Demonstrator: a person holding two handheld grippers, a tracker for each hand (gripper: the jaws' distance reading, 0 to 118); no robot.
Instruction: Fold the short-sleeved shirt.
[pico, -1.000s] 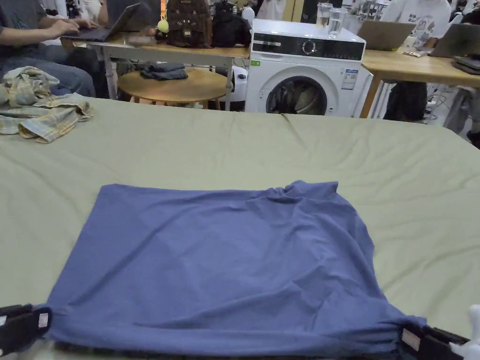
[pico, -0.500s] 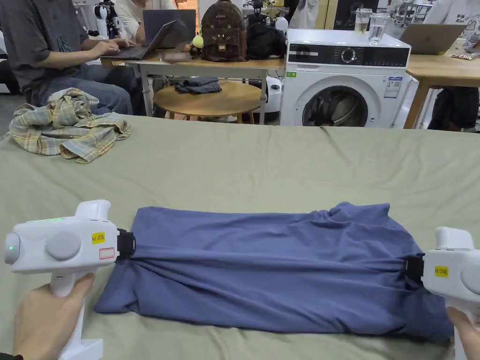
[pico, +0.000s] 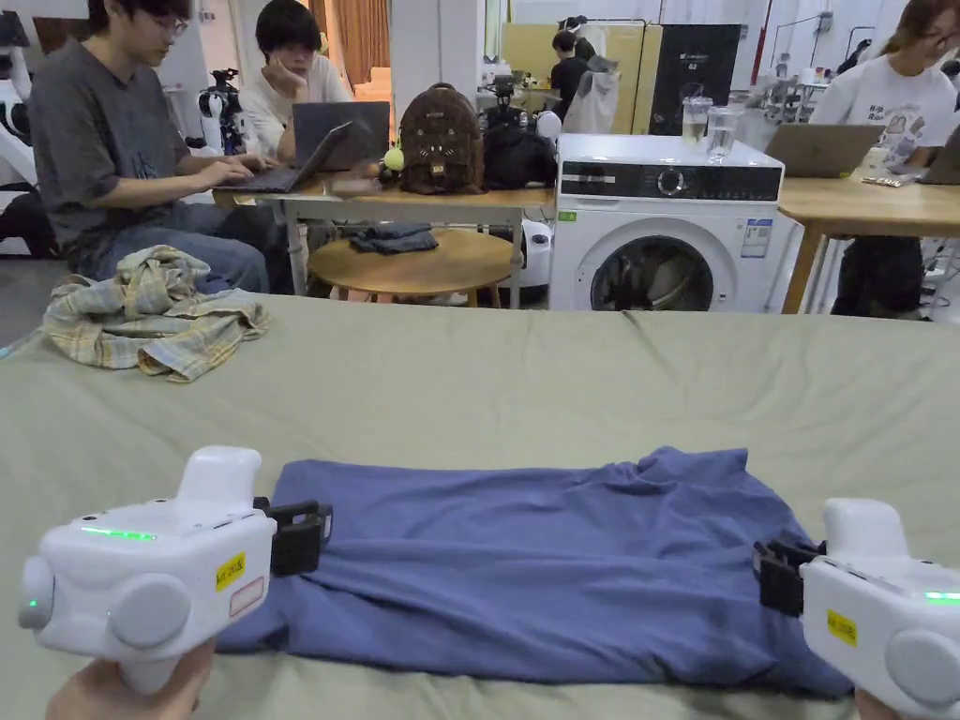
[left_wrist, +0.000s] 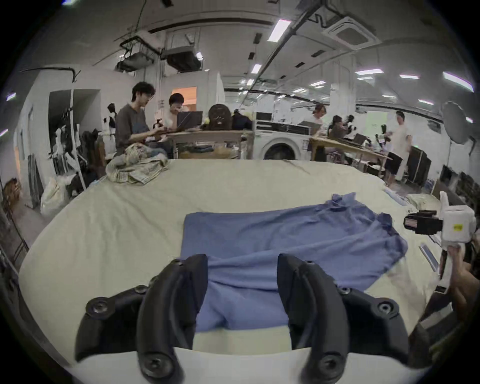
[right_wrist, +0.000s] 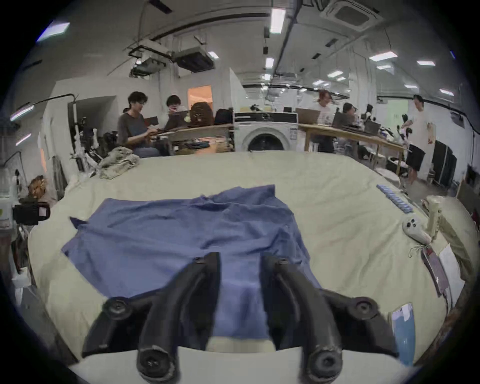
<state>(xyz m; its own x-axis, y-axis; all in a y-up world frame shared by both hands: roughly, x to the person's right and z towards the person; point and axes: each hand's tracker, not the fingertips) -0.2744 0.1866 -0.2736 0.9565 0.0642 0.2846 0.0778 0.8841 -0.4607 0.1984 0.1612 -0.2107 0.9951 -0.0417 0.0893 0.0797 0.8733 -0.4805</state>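
Note:
The blue short-sleeved shirt (pico: 525, 572) lies folded over on itself as a wide band on the green bed sheet (pico: 562, 394), its collar end bunched at the right. My left gripper (pico: 314, 534) hovers at the shirt's left end, jaws open and holding nothing. My right gripper (pico: 764, 567) hovers at the right end, also open. In the left gripper view the open gripper (left_wrist: 242, 262) frames the shirt (left_wrist: 285, 239), with the right gripper (left_wrist: 420, 223) farther off. In the right gripper view the open gripper (right_wrist: 240, 258) stands over the shirt (right_wrist: 181, 233).
A crumpled plaid shirt (pico: 150, 314) lies at the bed's back left corner. Beyond the bed stand a washing machine (pico: 661, 225), wooden tables and people at laptops. A grey handheld device (right_wrist: 415, 231) and papers lie at the bed's right edge.
Both grippers carried the shirt's near edge away from me over the rest, then let go. Their jaws now stand open beside the folded band. The head camera has tilted up.

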